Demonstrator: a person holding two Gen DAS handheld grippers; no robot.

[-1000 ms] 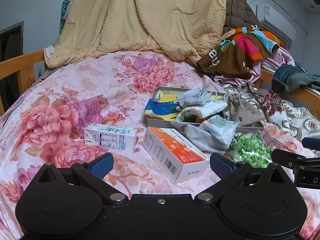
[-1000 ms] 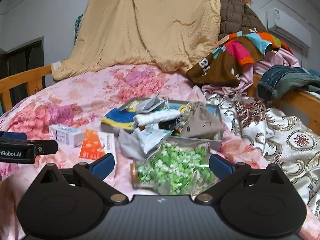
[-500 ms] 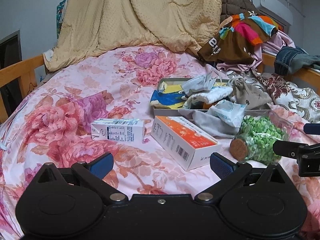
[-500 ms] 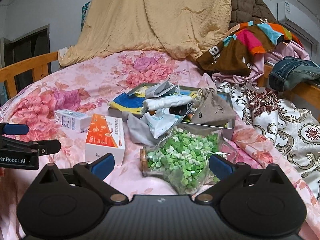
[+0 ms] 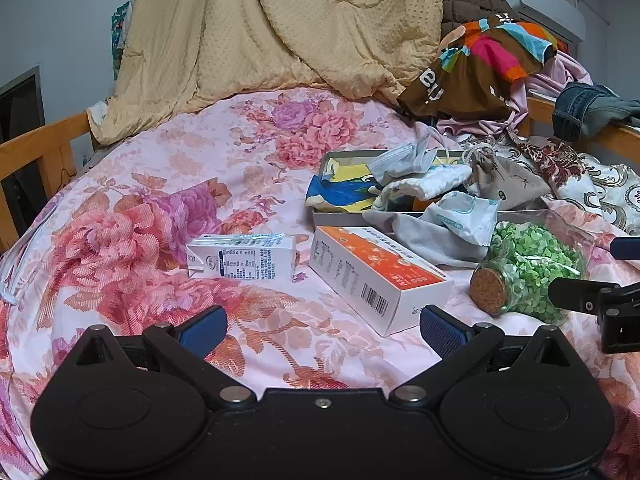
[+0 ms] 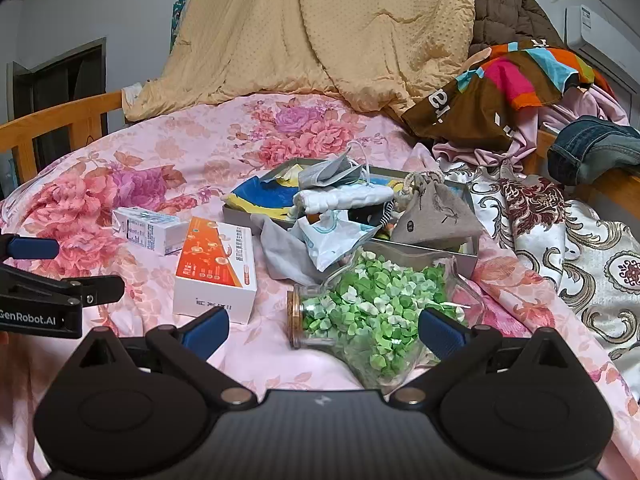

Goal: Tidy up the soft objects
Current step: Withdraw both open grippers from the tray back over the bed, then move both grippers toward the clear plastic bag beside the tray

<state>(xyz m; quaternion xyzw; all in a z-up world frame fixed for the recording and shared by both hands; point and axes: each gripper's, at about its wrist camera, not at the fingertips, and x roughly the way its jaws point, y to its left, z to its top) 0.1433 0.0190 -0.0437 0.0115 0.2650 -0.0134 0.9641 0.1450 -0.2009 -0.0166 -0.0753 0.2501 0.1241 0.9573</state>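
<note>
Two grippers, both with blue pads spread wide and nothing between them. Left gripper [image 5: 323, 330] hovers low over the floral bedspread [image 5: 160, 184]; right gripper [image 6: 324, 332] hovers just behind the jar [image 6: 372, 308].

Change since the earlier frames: both cameras have pulled back and swung; the cartons and jar now sit further up and to the right in the left view. The jar's cork end, hidden from the left view a second ago, now shows plainly. Nothing on the bed itself has shifted.

Count, working outward:
- One jar, lying on its side, cork stopper pointing left, filled with green and white bits. It lies between the right gripper's fingers in view but untouched.
- Two cartons: orange box [image 6: 216, 268] just left of the jar, and a white carton [image 5: 242, 258] further left, apart from it.
- One grey tray [image 6: 424, 248] behind the jar, holding the soft things: one blue-yellow cloth [image 6: 264, 196], one grey mask [image 6: 328, 174], one white towel roll [image 6: 344, 198], one drawstring pouch [image 6: 434, 214].
- One grey cloth [image 6: 280, 256] and one white packet [image 6: 332, 240] spill over the tray's front edge onto the bed, touching the jar's far side.

Beyond: tan quilt [image 6: 320, 32] heaped at the head, clothes pile [image 6: 512, 92] at right, wooden rail [image 5: 36, 152] at left.
</note>
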